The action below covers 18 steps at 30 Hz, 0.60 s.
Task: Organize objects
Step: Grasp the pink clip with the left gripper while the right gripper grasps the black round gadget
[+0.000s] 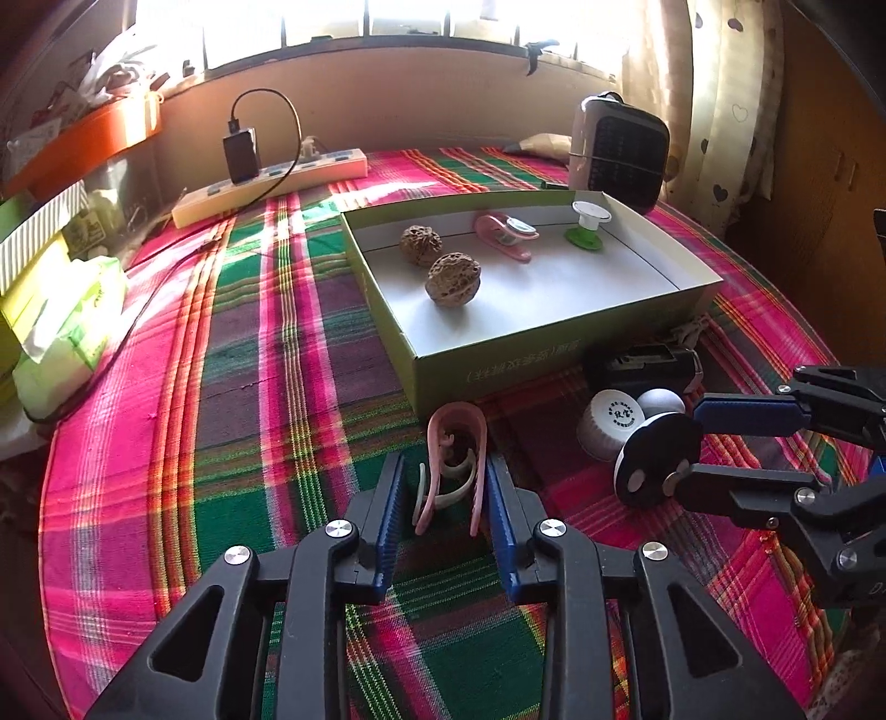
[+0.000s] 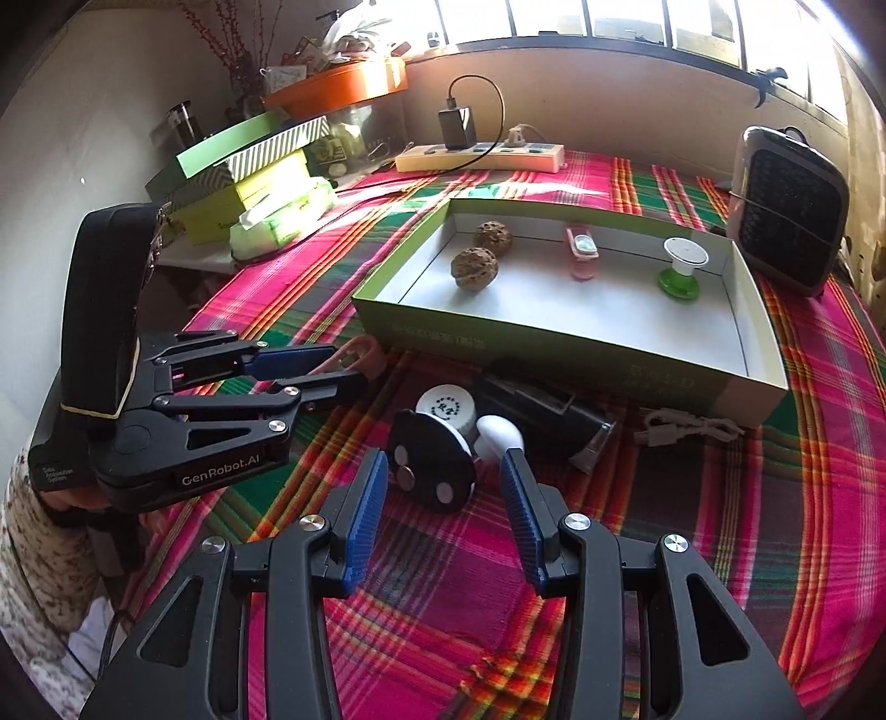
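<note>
The left gripper (image 1: 446, 498) pinches a pink hair claw (image 1: 451, 468) between its fingers, just above the plaid cloth (image 1: 249, 387). The right gripper (image 2: 443, 493) stands spread around a black disc (image 2: 432, 471), its fingers beside it but apart. Beyond lies the green box (image 1: 498, 354) holding two walnuts (image 1: 453, 278).

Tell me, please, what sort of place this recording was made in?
Most likely a room in someone's home: a table under a plaid cloth by a sunny window, with a power strip, a small heater and stacked gift boxes.
</note>
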Tool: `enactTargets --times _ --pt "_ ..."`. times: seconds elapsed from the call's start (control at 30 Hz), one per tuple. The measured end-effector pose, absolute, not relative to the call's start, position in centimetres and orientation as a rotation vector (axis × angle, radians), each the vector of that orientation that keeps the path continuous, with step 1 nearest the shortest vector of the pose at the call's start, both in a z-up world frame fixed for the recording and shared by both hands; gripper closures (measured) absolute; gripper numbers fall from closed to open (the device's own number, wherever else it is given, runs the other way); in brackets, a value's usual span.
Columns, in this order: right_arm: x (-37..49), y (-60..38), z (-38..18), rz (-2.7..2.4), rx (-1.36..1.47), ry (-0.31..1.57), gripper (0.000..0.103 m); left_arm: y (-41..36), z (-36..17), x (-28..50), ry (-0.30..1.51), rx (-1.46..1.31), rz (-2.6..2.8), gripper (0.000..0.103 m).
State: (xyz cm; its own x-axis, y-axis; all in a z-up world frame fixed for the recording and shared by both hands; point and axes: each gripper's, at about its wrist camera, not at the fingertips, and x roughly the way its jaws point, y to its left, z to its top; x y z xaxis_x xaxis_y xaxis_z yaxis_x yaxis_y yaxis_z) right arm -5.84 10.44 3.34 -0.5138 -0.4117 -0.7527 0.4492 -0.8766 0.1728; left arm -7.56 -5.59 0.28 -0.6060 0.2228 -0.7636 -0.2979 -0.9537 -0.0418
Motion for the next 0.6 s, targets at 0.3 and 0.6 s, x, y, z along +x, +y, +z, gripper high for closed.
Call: enactTargets --times 0.3,0.6 --pt "-6.1 8.7 2.2 -2.346 1.188 0.098 0.059 -6.5 0.2 -7.3 0.096 -1.210 2.580 0.076" --pt "-6.1 7.7 2.0 -2.380 1.154 0.168 0.059 -6.3 0.3 -7.7 0.115 -1.213 2.575 0.067"
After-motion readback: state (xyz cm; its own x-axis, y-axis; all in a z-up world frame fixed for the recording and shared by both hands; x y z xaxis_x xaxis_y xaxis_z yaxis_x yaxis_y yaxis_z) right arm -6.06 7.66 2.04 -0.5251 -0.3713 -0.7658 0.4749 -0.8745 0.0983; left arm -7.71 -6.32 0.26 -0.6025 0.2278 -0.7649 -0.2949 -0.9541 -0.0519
